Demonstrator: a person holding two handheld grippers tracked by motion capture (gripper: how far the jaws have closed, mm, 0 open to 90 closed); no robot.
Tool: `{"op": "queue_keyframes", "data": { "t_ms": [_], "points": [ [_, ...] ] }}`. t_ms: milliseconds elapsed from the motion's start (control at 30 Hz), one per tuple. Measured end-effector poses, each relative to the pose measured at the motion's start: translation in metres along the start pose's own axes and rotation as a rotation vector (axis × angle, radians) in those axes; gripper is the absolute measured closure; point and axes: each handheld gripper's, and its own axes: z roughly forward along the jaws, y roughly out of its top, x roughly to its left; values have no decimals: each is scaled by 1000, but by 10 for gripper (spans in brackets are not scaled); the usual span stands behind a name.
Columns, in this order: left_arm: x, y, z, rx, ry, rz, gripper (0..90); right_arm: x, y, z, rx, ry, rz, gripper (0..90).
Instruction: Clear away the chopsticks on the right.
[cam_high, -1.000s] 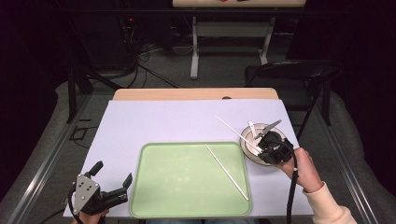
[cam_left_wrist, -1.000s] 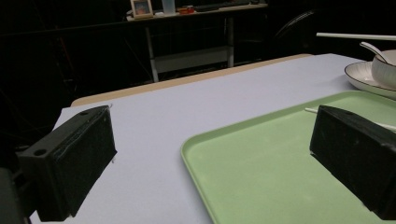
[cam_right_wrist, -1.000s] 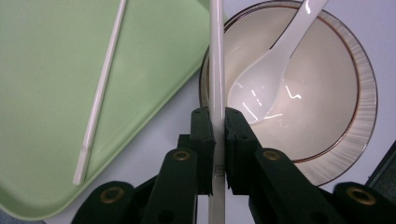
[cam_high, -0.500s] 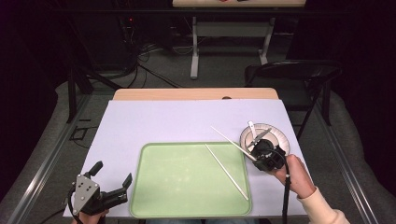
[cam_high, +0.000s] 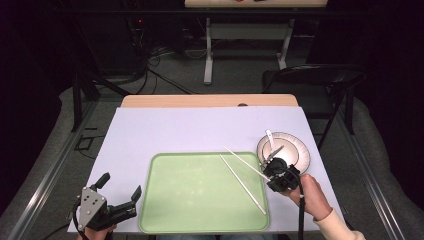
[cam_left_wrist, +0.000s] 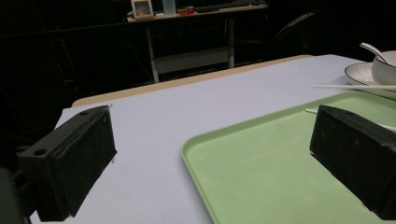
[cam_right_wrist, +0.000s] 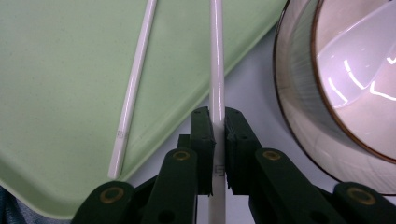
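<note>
My right gripper (cam_high: 270, 173) is shut on the end of a white chopstick (cam_high: 243, 159), which slants up-left over the green tray's (cam_high: 200, 220) right corner. In the right gripper view the pads (cam_right_wrist: 203, 135) of the right gripper (cam_right_wrist: 215, 116) pinch that chopstick (cam_right_wrist: 215, 65), which crosses the tray rim (cam_right_wrist: 70, 196). A second chopstick (cam_high: 245, 186) lies on the tray, also seen as the left chopstick (cam_right_wrist: 135, 79). My left gripper (cam_high: 121, 186) rests open at the near left of the tray, nothing between its jaws. The left gripper (cam_left_wrist: 210, 126) looks across the tray (cam_left_wrist: 280, 158).
A white plate (cam_high: 300, 150) with a bowl (cam_left_wrist: 385, 65) and a spoon (cam_high: 271, 140) sits right of the tray, close beside the right gripper. The bowl wall (cam_right_wrist: 299, 93) is just right of the held chopstick. The table has a lilac cover (cam_high: 200, 130).
The right gripper has come down and toward the near edge, carrying the chopstick from above the plate to the tray's right corner. The left gripper has stayed put.
</note>
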Motion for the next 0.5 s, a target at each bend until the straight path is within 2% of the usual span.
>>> {"op": "queue_keyframes", "data": {
  "t_ms": [267, 367, 500],
  "points": [
    [0, 0, 0, -1, -1, 1, 0, 10, -2, 13, 41, 23, 23, 834],
    [0, 0, 0, -3, -2, 1, 0, 13, 0, 20, 58, 28, 60, 833],
    [0, 0, 0, -4, -3, 2, 0, 16, 2, 26, 70, 42, 76, 830]
  ]
}}
